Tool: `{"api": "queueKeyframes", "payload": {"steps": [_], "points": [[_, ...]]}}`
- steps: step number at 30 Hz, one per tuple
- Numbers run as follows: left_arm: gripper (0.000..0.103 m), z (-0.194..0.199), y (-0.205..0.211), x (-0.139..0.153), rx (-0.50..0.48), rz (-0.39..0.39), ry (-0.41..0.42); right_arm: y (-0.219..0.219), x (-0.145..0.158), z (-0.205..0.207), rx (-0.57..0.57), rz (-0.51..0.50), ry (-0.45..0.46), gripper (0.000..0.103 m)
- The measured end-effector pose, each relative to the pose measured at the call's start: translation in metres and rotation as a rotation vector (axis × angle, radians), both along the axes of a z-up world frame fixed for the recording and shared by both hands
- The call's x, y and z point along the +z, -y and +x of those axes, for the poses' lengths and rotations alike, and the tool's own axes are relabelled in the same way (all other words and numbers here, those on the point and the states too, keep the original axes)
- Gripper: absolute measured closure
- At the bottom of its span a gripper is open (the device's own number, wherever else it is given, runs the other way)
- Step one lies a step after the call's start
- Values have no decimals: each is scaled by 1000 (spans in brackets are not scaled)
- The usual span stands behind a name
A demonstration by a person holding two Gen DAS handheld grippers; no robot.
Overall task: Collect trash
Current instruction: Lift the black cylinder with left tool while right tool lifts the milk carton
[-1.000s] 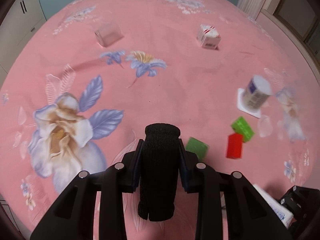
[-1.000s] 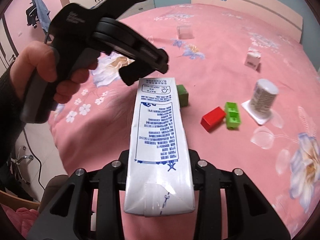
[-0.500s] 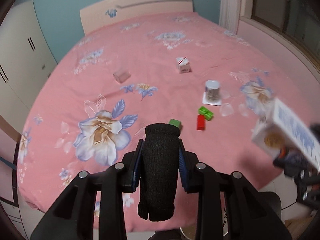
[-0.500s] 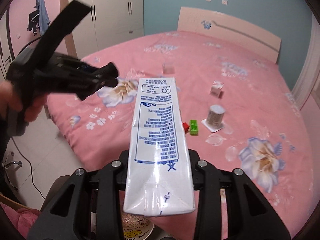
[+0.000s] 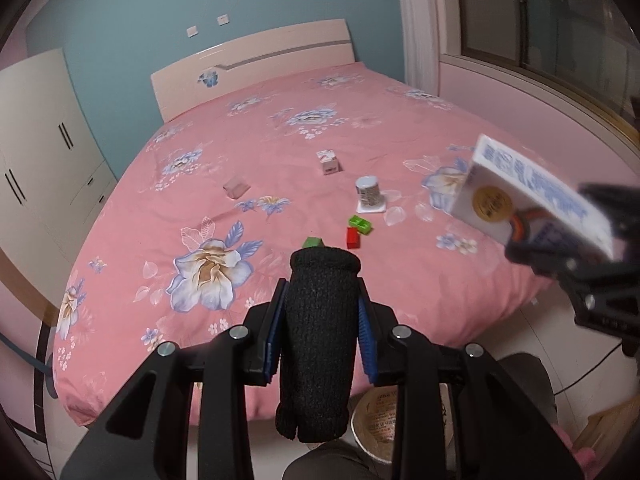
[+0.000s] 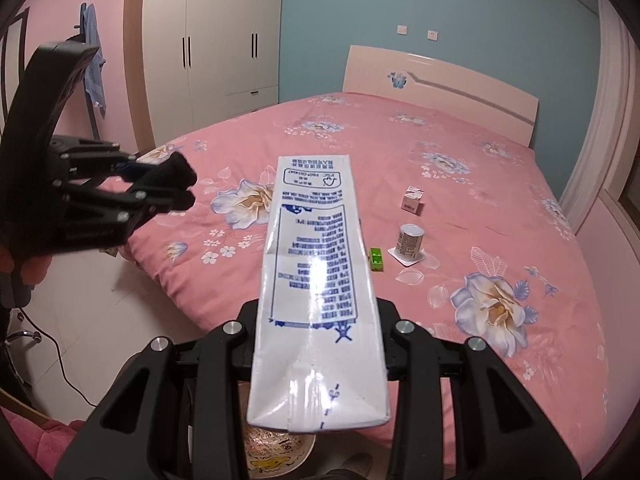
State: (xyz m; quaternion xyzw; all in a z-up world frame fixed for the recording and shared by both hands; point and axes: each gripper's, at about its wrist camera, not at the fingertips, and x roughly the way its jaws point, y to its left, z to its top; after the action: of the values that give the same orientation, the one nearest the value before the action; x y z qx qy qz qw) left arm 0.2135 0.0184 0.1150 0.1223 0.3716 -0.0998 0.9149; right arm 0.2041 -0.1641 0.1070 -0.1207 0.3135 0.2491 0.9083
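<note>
My left gripper (image 5: 322, 336) is shut on a black knitted sock (image 5: 318, 332), held past the foot of the pink bed (image 5: 280, 168). It also shows in the right wrist view (image 6: 160, 184). My right gripper (image 6: 318, 328) is shut on a white milk carton (image 6: 316, 288) with blue print, also seen at the right in the left wrist view (image 5: 528, 196). On the bed lie a small white-red carton (image 5: 328, 161), a paper cup (image 5: 369, 192) on a white lid, and a pale pink box (image 5: 236, 188).
Green bricks (image 5: 360, 225) and a red brick (image 5: 353, 237) lie on the bed. A round paper bowl (image 6: 276, 452) sits low beneath both grippers, off the bed. White wardrobes (image 6: 224, 40) stand at the left, and a window wall (image 5: 540, 40) at the right.
Both grippers have pulled back and up from the bed, each still holding its item. The bed objects now look far smaller, and the paper bowl below has come into view.
</note>
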Motion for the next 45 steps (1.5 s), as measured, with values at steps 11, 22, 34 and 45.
{"api": "queueKeyframes", "payload": {"steps": [11,22,34,45], "points": [[69,-38,7,-15,-19,9,-3,8,-10,-30,-15,10,-10,66],[69,-46,13,-69,-29,27,-97,4,-47,-37,-24,-4,-87,66],[69,-51,17,-132,-34,26,-220,-7,-102,-38,-12,-33,-188,66],[69,-47,20,-181,-38,18,-321,-12,-154,-36,-3,-46,-289,66]]}}
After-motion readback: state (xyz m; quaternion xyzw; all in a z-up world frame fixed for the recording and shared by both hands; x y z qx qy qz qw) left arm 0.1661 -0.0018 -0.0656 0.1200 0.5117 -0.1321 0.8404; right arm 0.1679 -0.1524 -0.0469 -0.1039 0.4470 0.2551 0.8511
